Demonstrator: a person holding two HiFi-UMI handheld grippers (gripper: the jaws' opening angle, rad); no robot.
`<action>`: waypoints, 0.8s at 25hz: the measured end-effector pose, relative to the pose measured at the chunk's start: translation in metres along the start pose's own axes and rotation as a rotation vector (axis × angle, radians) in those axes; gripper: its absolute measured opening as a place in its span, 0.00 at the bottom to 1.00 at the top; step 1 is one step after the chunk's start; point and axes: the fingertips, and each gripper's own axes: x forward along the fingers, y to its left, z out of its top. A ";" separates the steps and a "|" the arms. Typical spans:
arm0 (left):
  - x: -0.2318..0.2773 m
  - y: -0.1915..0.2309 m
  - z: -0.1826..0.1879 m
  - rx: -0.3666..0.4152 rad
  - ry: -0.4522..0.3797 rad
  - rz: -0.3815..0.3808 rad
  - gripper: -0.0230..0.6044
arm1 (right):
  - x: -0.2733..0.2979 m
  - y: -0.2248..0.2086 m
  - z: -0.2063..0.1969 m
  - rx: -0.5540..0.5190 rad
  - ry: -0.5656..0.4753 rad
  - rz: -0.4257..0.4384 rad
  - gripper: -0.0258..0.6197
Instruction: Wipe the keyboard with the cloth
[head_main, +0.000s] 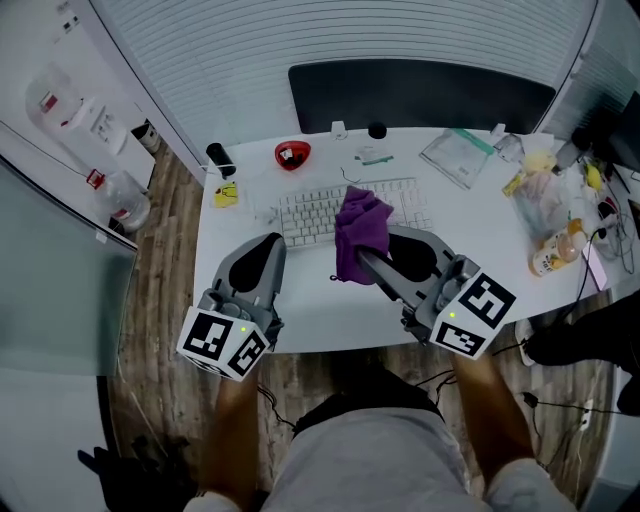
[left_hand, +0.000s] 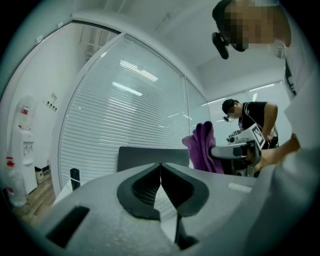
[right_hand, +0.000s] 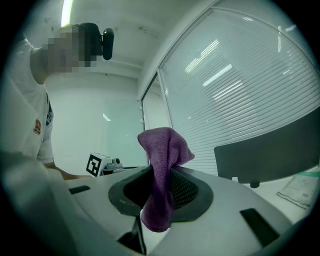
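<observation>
1. right gripper (head_main: 363, 258): jaws clamped on the purple cloth (head_main: 360, 225). the cloth is bunched between the pads, with a fold standing above the jaws and a tail hanging below them.
2. cloth, position: at the right gripper's tip, over the right half of the keyboard (head_main: 310, 212). whether it touches the keys cannot be told.
3. keyboard: white, lying flat on the white table (head_main: 320, 315), just ahead of both gripper tips.
4. left gripper (head_main: 270, 242): jaws closed together with nothing between them. it is held beside the right gripper, on its left, with its tip near the keyboard's near left corner.
5. beyond the keyboard from the grippers: a small red item (head_main: 292, 154), a black cylinder (head_main: 218, 157) and a yellow item (head_main: 226, 193).
6. off to the right of the right gripper: a clear plastic bag (head_main: 457, 155) and a bottle (head_main: 552, 255).
7. past the table's far edge: a dark chair back (head_main: 420, 95).
</observation>
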 end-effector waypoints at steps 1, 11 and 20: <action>0.003 0.003 -0.003 0.000 0.011 0.008 0.06 | 0.002 -0.005 -0.001 0.002 0.004 0.004 0.17; 0.038 0.040 -0.039 0.000 0.140 0.124 0.06 | 0.026 -0.057 -0.012 0.042 0.029 0.064 0.17; 0.057 0.071 -0.078 -0.056 0.274 0.229 0.07 | 0.053 -0.090 -0.030 0.056 0.106 0.116 0.17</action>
